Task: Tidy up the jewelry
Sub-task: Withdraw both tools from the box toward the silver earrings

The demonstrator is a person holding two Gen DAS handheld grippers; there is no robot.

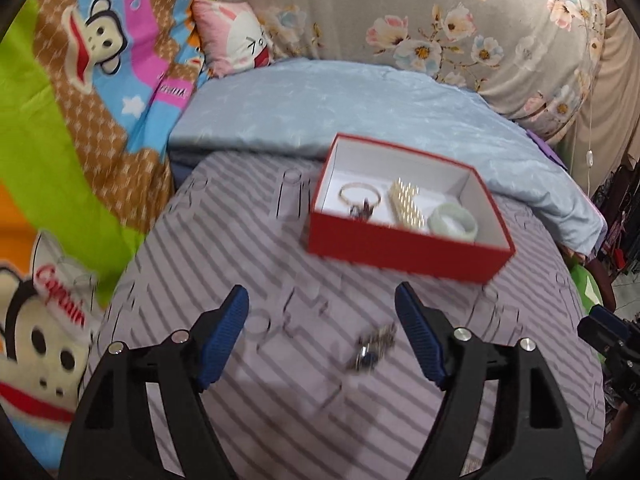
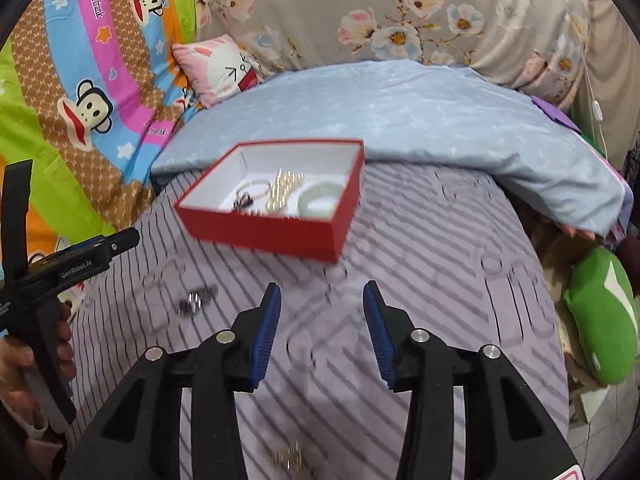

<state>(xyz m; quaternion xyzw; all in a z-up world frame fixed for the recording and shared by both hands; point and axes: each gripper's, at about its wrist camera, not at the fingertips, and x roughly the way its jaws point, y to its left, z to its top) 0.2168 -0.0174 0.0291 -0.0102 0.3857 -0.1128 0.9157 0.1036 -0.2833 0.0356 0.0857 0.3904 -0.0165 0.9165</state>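
Observation:
A red box [image 1: 404,250] with a white inside sits on the striped purple bedsheet [image 1: 280,264]. It holds a thin gold bangle [image 1: 359,194], a pearl piece [image 1: 407,205] and a pale green jade bangle [image 1: 452,222]. A dark silver jewelry piece [image 1: 372,346] lies on the sheet between the fingers of my open left gripper [image 1: 322,338]. My right gripper [image 2: 320,336] is open and empty over bare sheet. In the right wrist view the box [image 2: 264,234] is ahead, the dark piece [image 2: 195,300] lies to the left, and a small gold piece [image 2: 289,458] lies below the gripper.
A folded light blue quilt [image 1: 360,100] lies behind the box. A cartoon monkey blanket [image 1: 60,120] is on the left, with a pink pillow [image 1: 236,40] and a floral cover [image 1: 440,12] behind. A green plush [image 2: 604,316] lies off the right edge.

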